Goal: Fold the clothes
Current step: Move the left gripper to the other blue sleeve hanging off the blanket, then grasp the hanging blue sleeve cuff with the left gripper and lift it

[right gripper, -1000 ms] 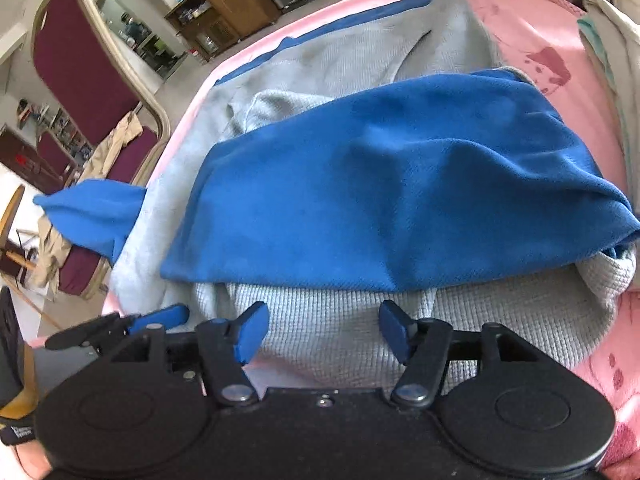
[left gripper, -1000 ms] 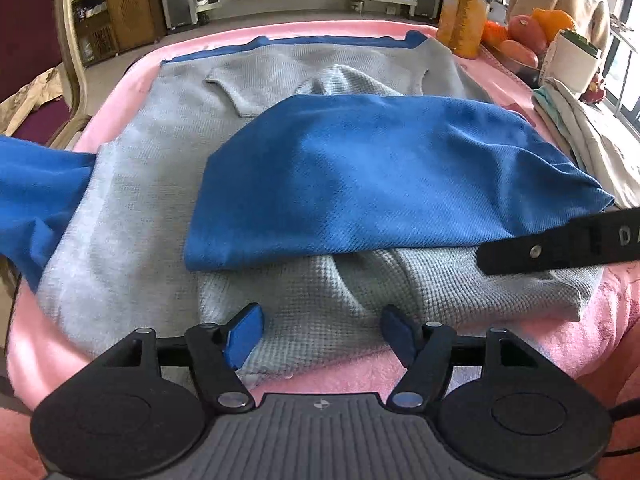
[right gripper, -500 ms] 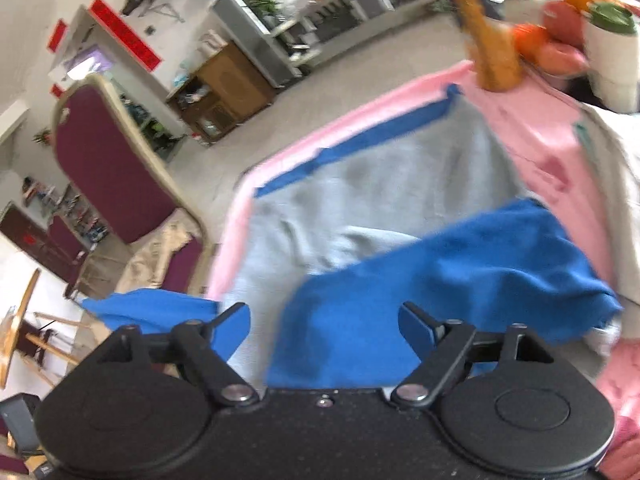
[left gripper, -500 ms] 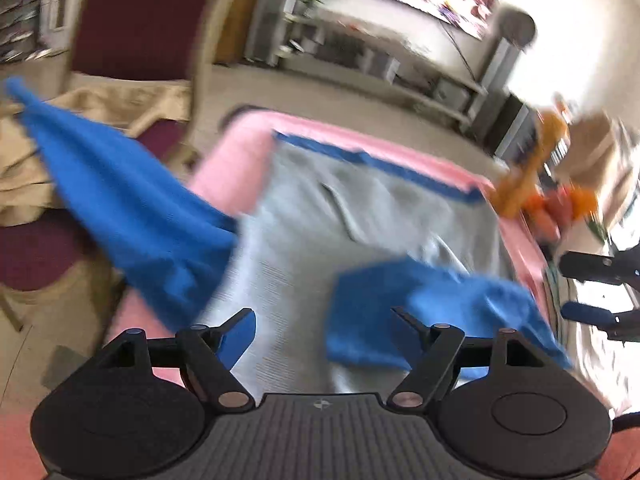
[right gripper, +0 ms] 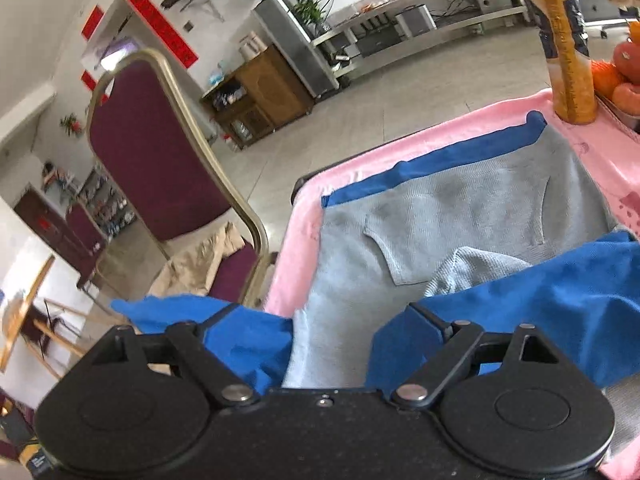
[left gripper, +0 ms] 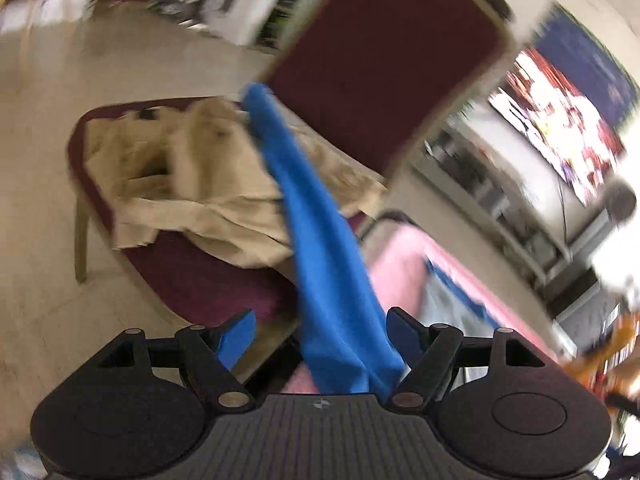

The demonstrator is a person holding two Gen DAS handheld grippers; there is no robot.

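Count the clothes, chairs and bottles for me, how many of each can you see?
Clothes: 2, the grey and blue sweater on the pink table cover and the beige garment on the seat.
Chairs: 1 dark red chair.
Bottles: 1 orange bottle.
Total: 4.

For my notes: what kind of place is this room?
Probably a home living room: a wall television, a wooden cabinet, a padded chair, and fruit on the pink-covered table.
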